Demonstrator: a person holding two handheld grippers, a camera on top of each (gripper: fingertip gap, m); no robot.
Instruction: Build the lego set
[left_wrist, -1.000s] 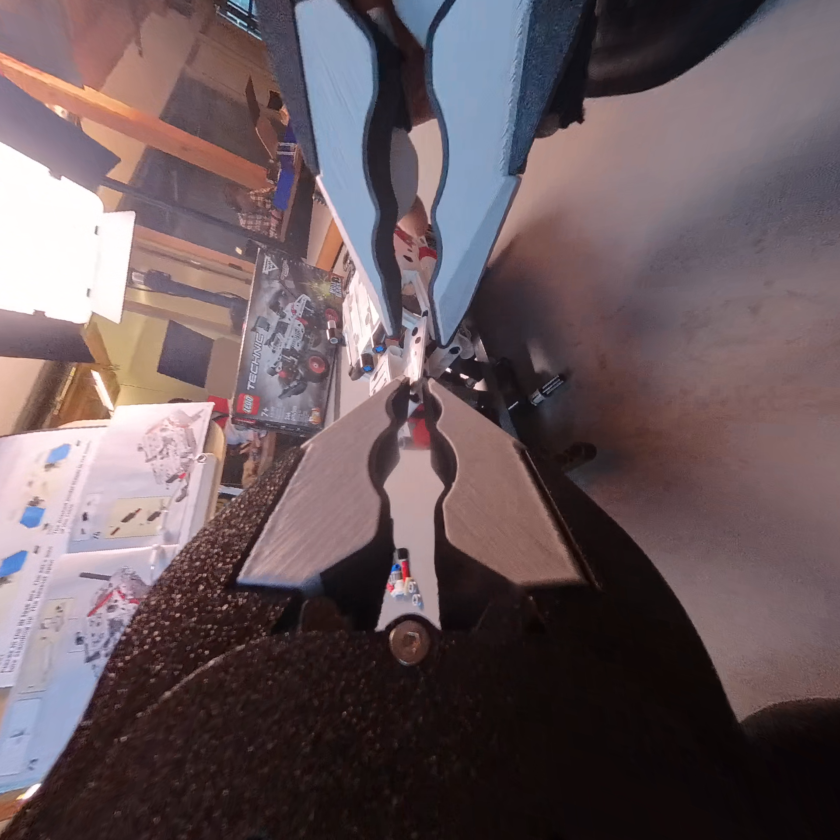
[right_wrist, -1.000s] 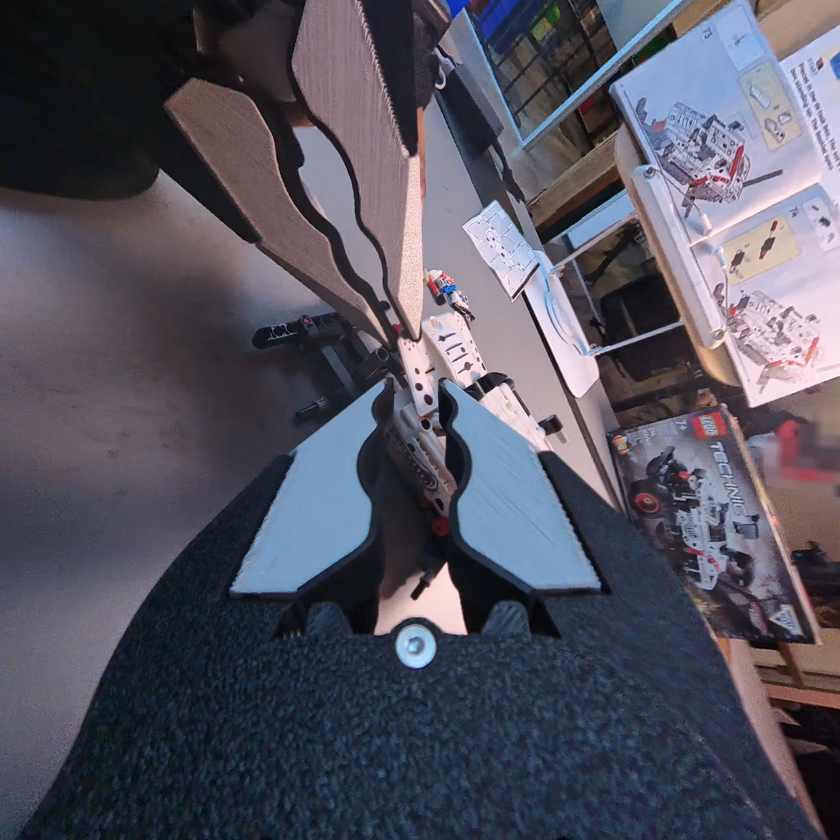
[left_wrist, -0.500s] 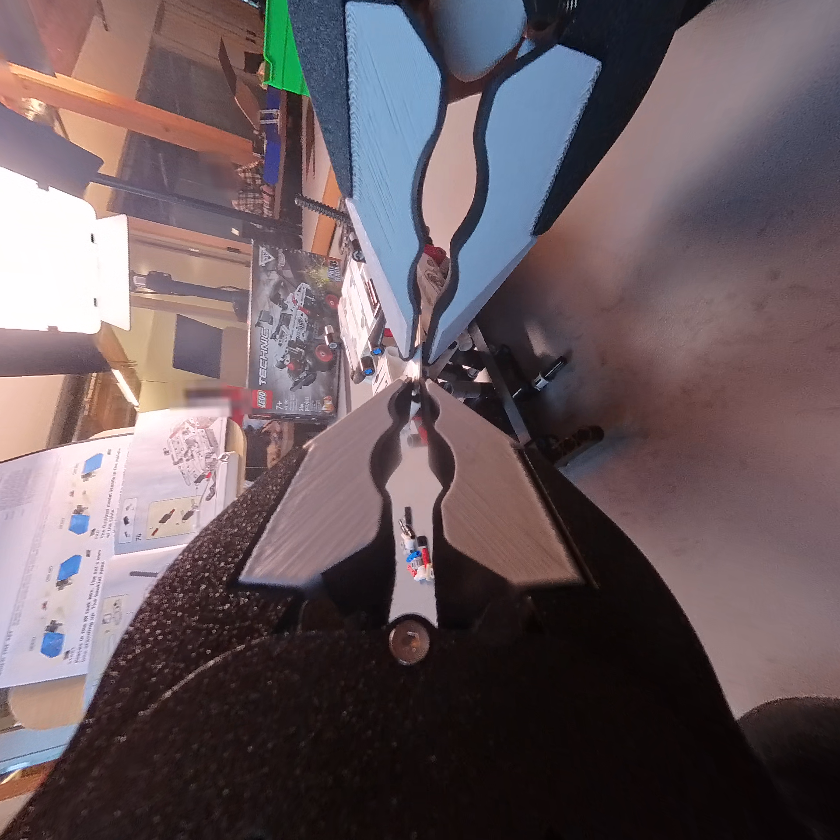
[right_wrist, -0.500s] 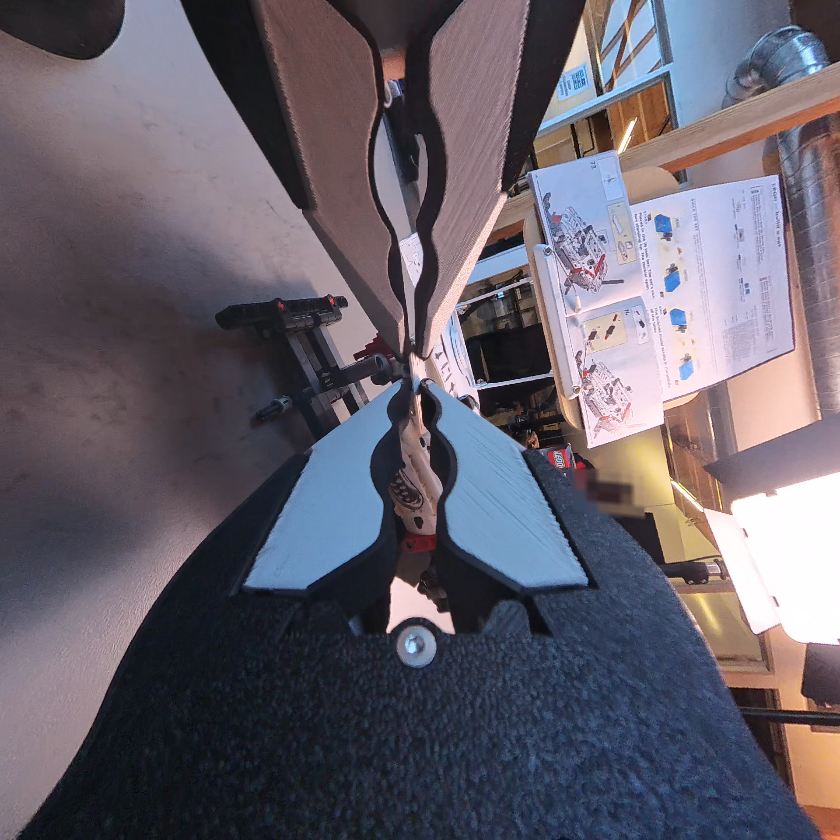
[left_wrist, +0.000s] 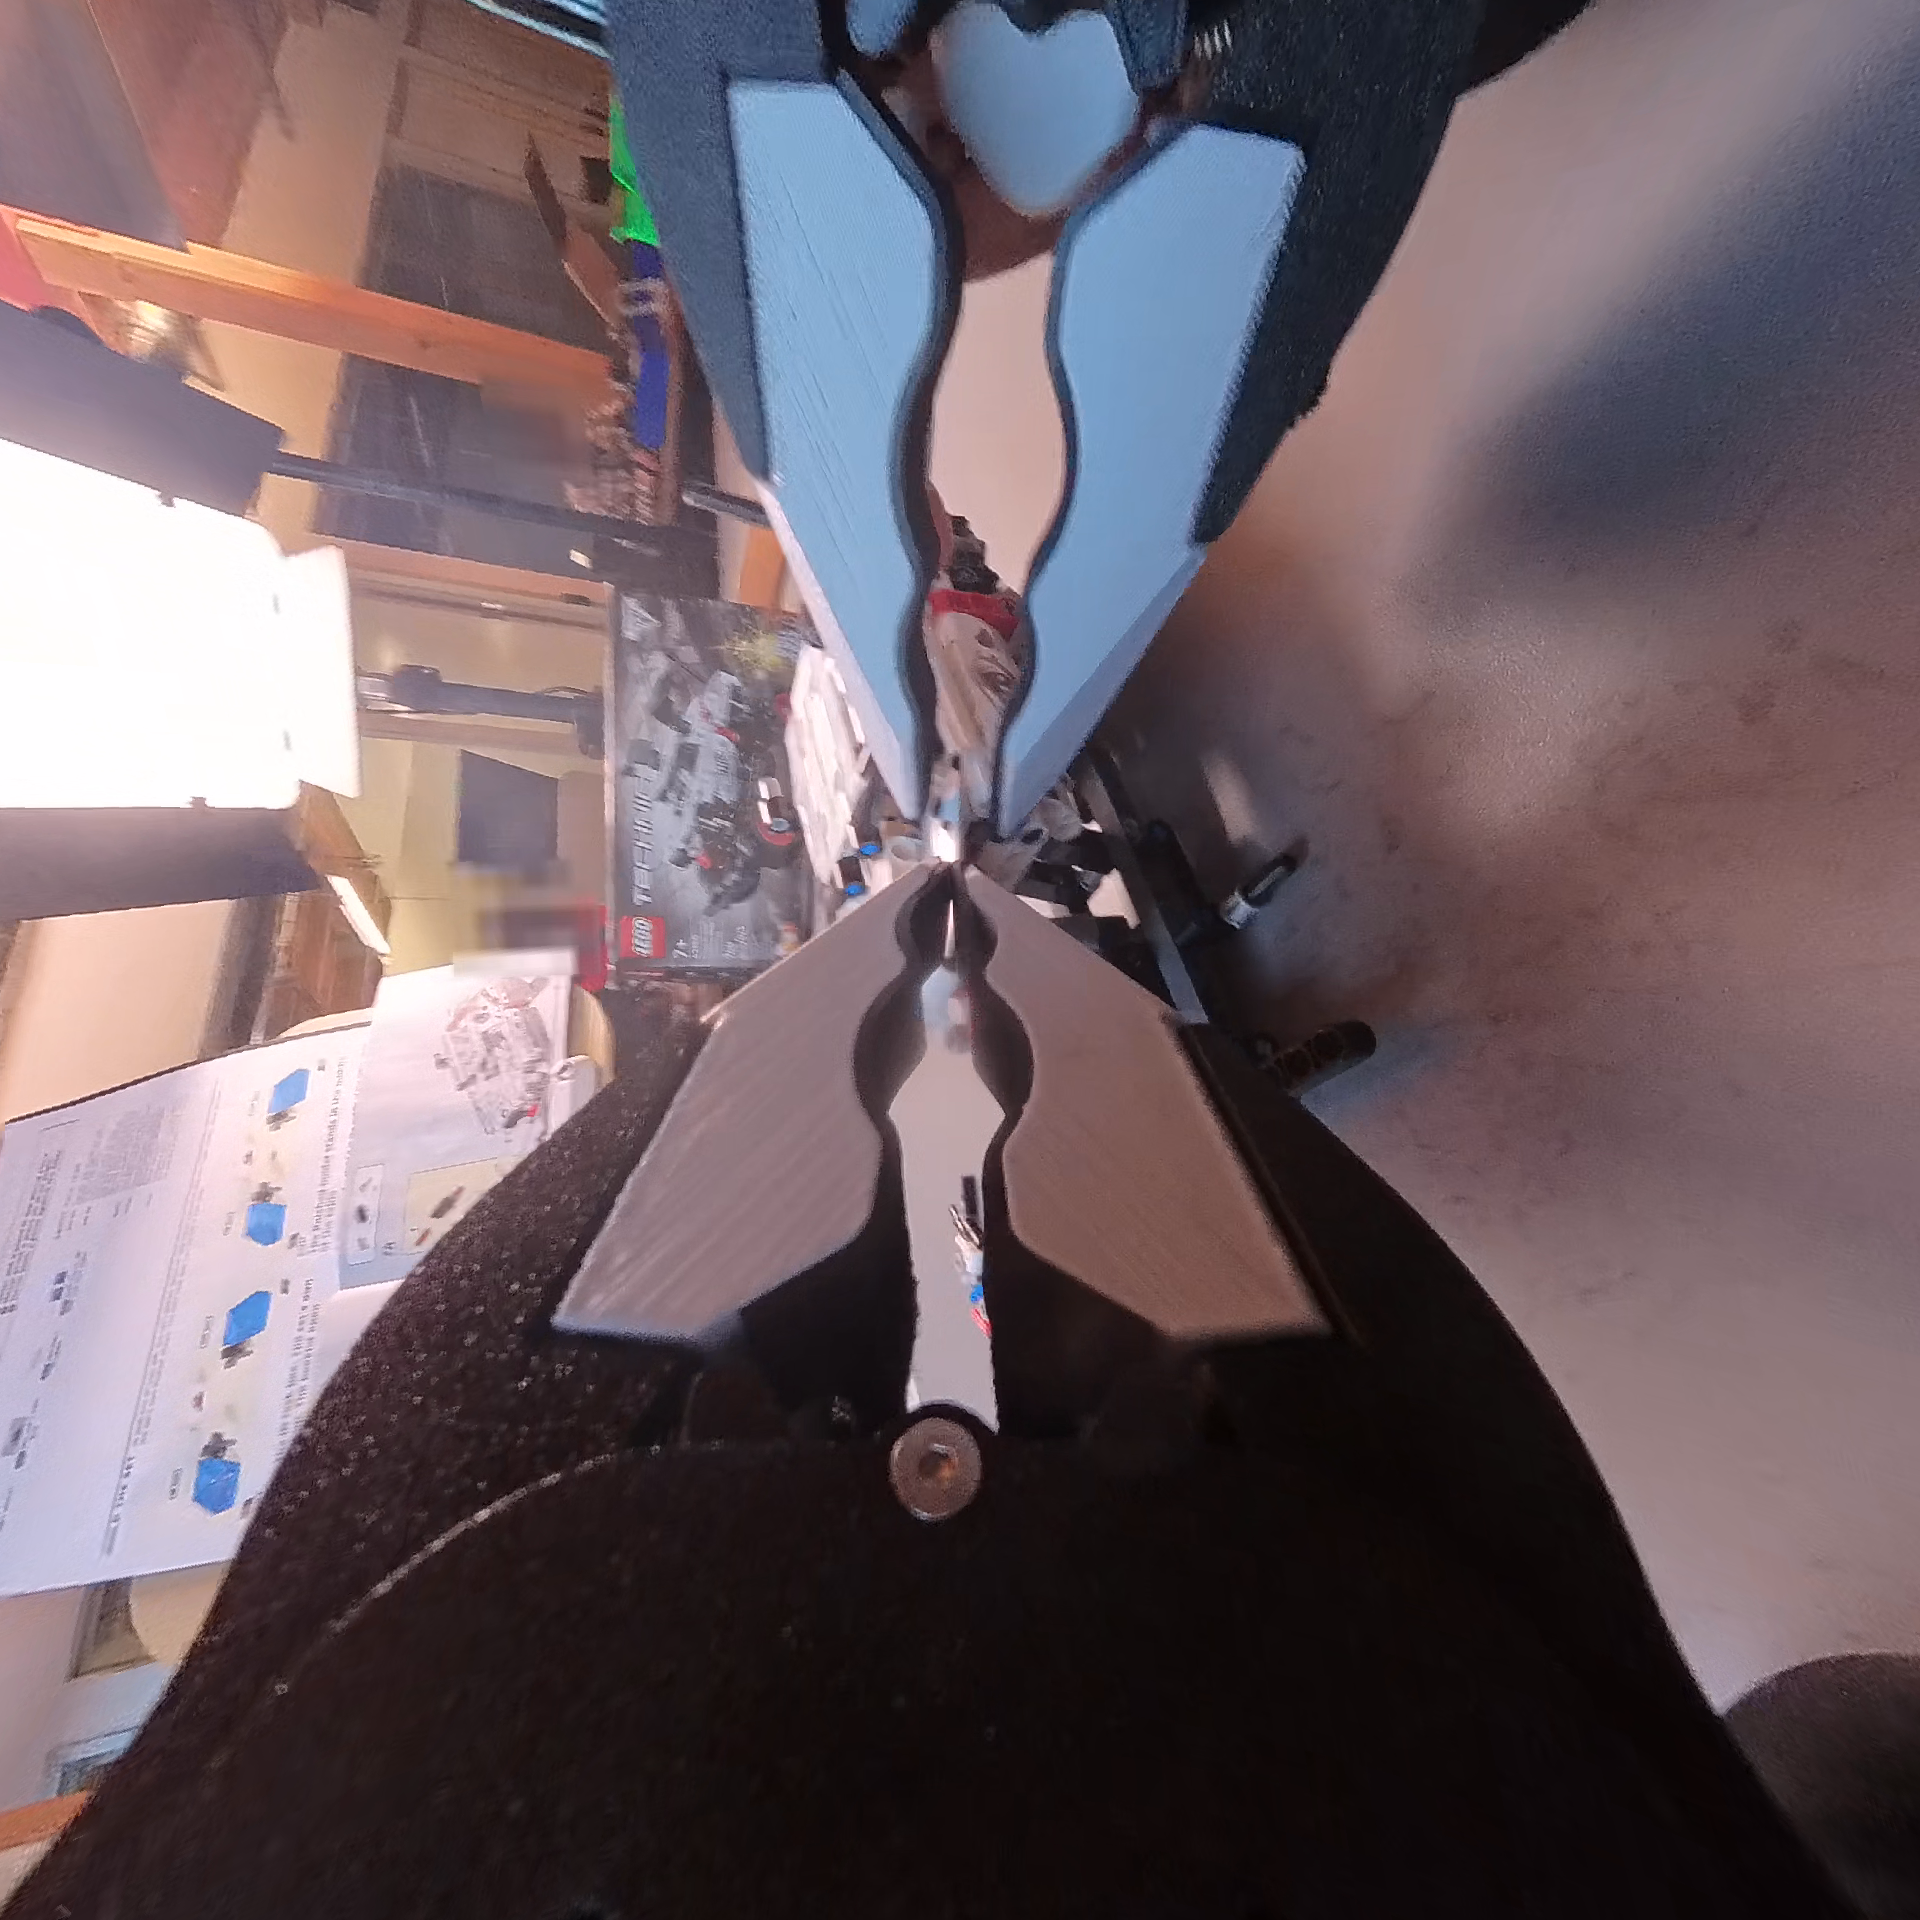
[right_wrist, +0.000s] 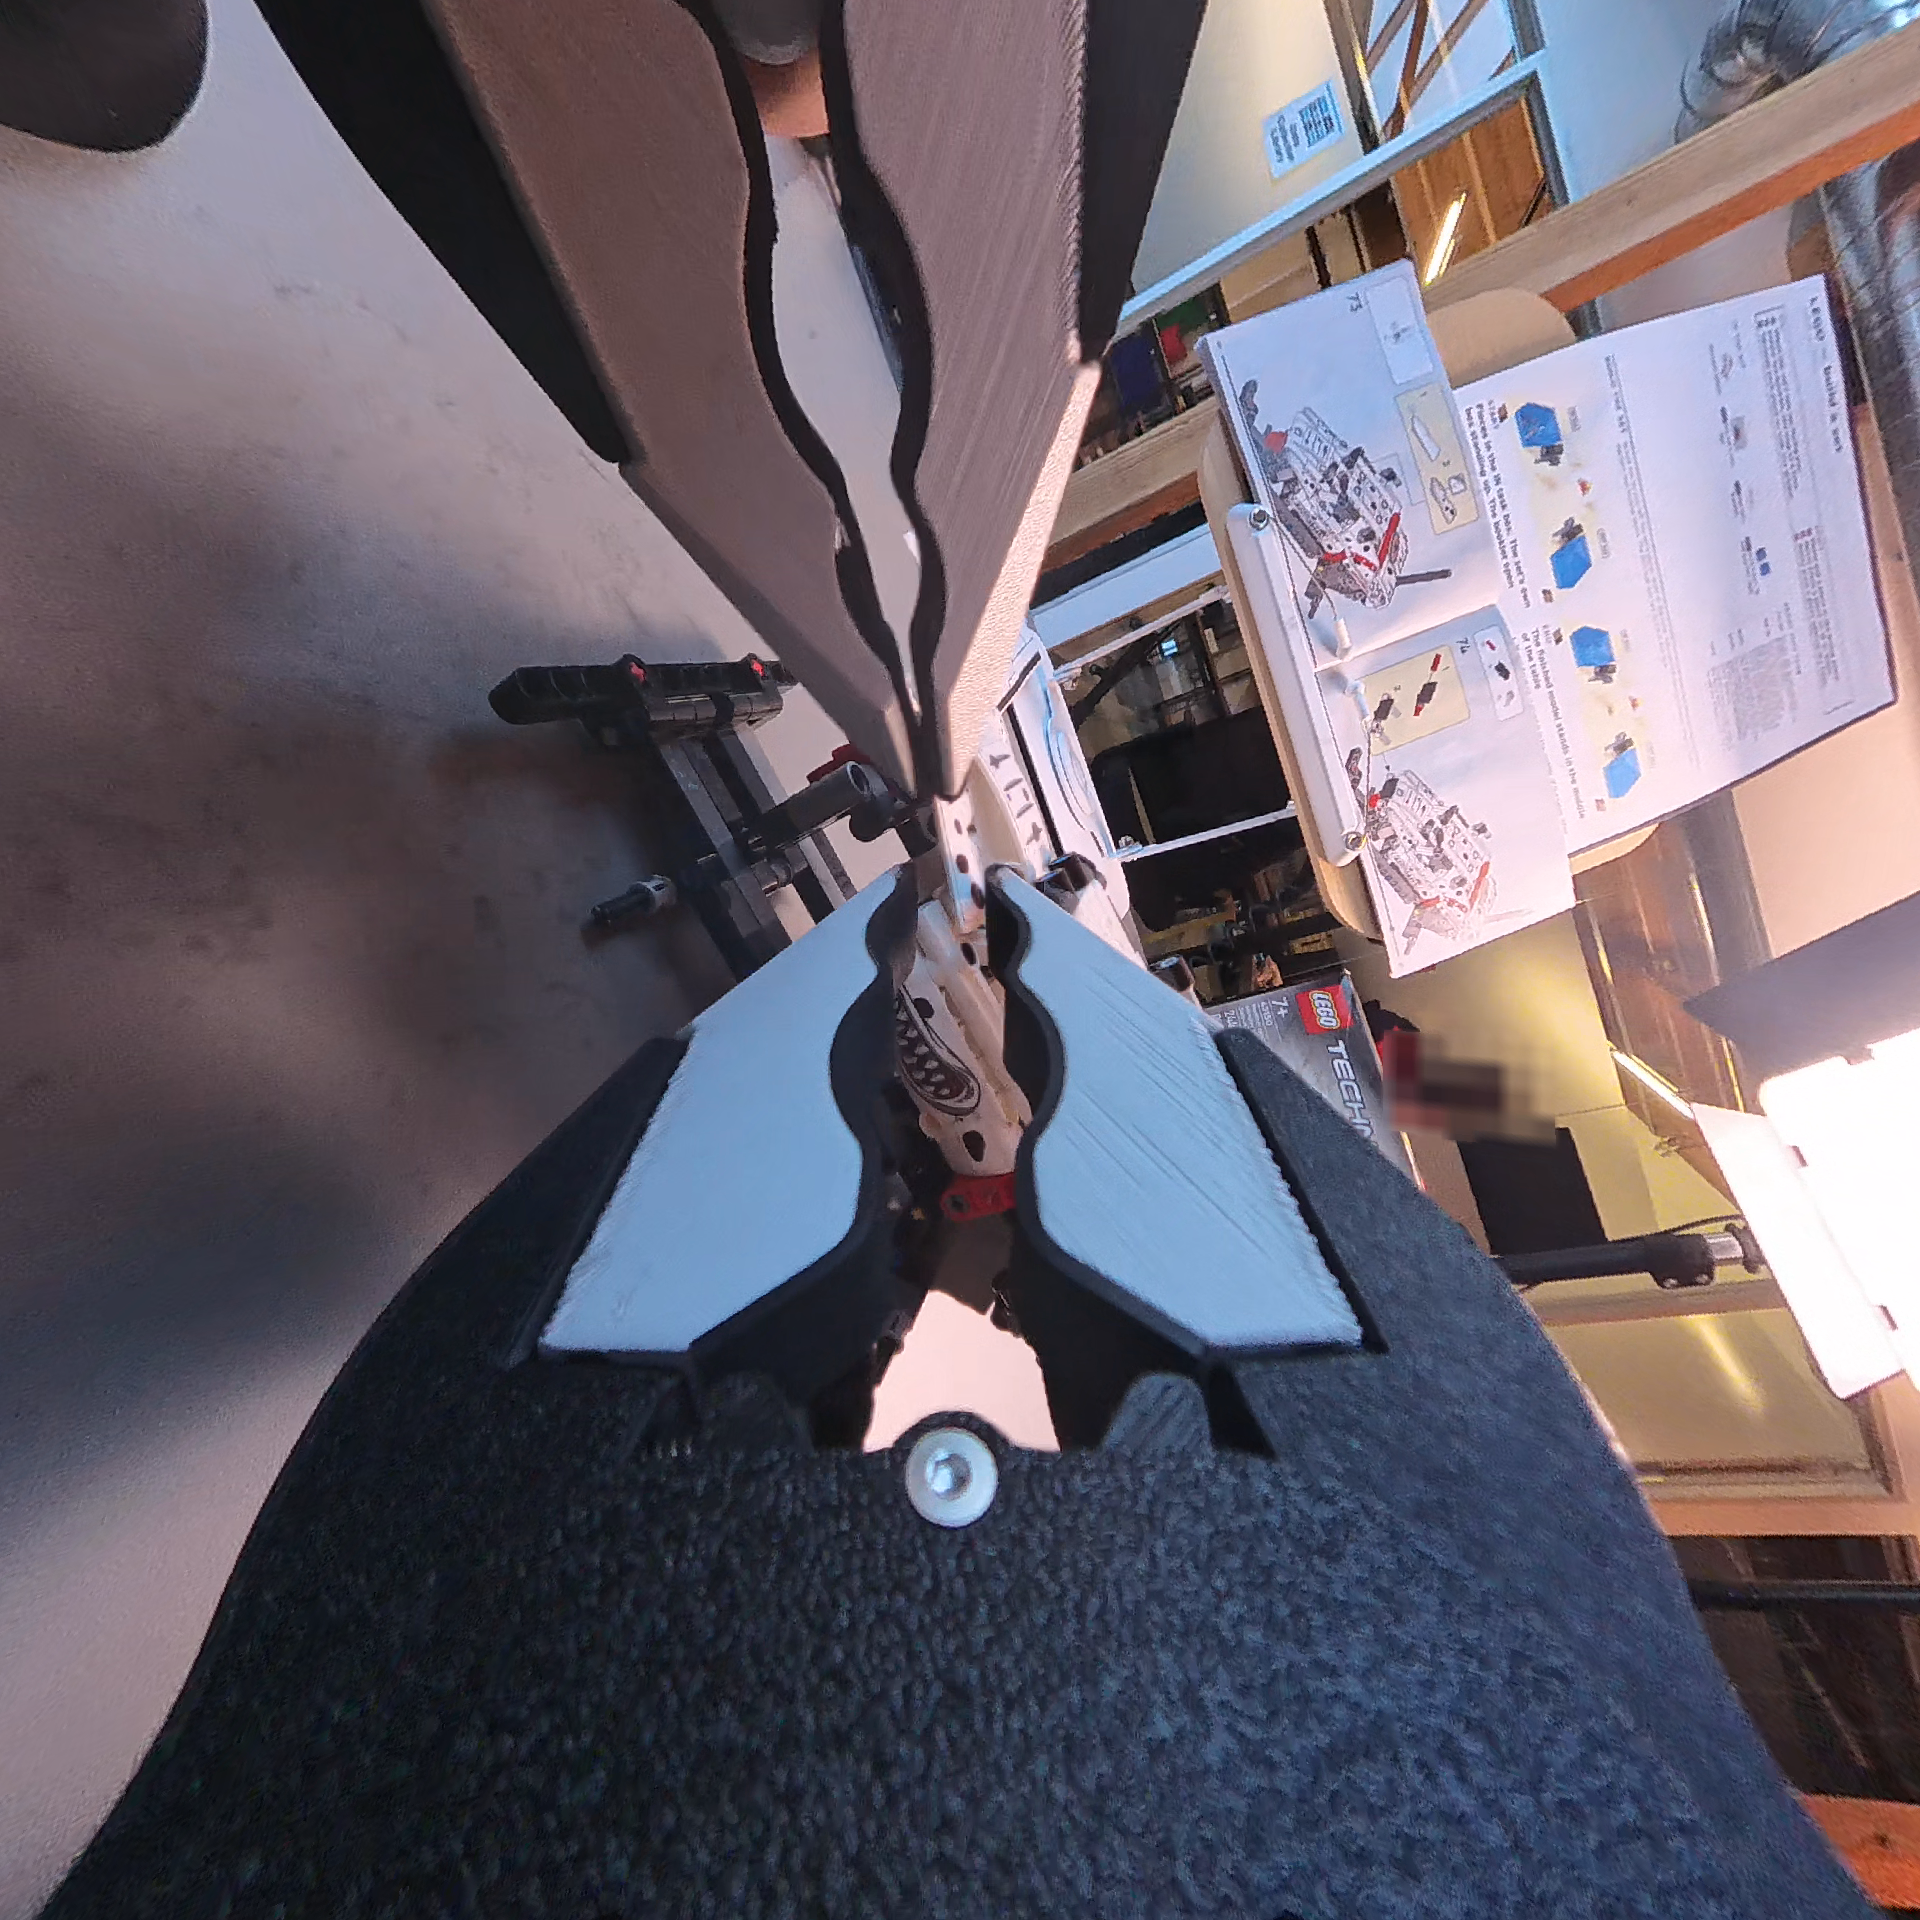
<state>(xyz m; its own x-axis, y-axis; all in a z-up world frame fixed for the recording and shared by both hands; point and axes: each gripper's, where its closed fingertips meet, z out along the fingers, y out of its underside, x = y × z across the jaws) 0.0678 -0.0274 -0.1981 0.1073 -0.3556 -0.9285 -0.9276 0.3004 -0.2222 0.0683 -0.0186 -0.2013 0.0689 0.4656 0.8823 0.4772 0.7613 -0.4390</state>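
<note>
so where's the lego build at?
Mostly done: a white body section with printed panels is assembled. In hand: the right gripper is shut on it, while the left gripper, tips closed, meets it at the top edge. Left: the black frame on the table isn't joined, and a few small loose pieces remain.

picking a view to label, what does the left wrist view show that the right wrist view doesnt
Only the left wrist view: small loose parts seen between its own fingers, and the whole front of the box.

Only the right wrist view: the black frame in full on the table, and the white model clamped in the right gripper.

Both: the two grippers tip to tip, the left gripper nearly closed at its tips, the instruction sheets on their stand, a bright lamp.
</note>
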